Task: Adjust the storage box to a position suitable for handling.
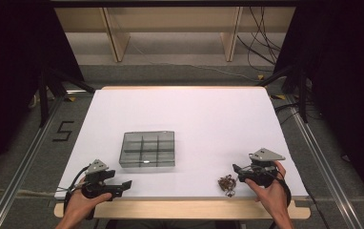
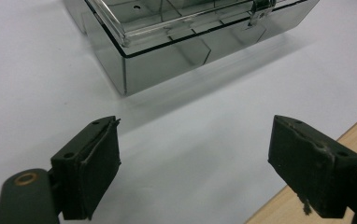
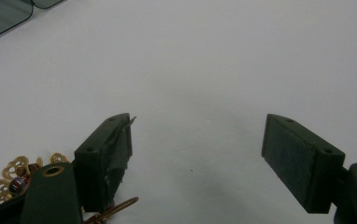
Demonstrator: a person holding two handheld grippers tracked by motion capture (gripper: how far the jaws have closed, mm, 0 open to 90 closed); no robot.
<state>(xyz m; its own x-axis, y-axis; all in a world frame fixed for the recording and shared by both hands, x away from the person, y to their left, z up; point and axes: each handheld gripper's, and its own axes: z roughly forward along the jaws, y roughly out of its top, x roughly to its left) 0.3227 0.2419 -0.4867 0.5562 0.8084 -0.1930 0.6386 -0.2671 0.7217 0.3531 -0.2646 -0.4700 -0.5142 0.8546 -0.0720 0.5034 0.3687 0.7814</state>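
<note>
That little tangle of gold filigree jewellery (image 1: 227, 184) by the table's near edge, just beside the empty, wide-apart right gripper (image 1: 237, 173), looks light, snaggy and delicate, so I'd pinch a sturdier metal piece.

Box (image 1: 147, 149) left of jewellery (image 1: 227, 183)

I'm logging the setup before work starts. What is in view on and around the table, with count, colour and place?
compartment box: one, clear smoky grey, lid closed, table's middle-left
jewellery pile: one, gold and brown, near edge, beside the right tool
table: one, white top, wooden rim
shelving: one, pale wood, behind the table
left tool: one, black, open, empty, near-left corner
right tool: one, black, open, empty, near-right
</note>
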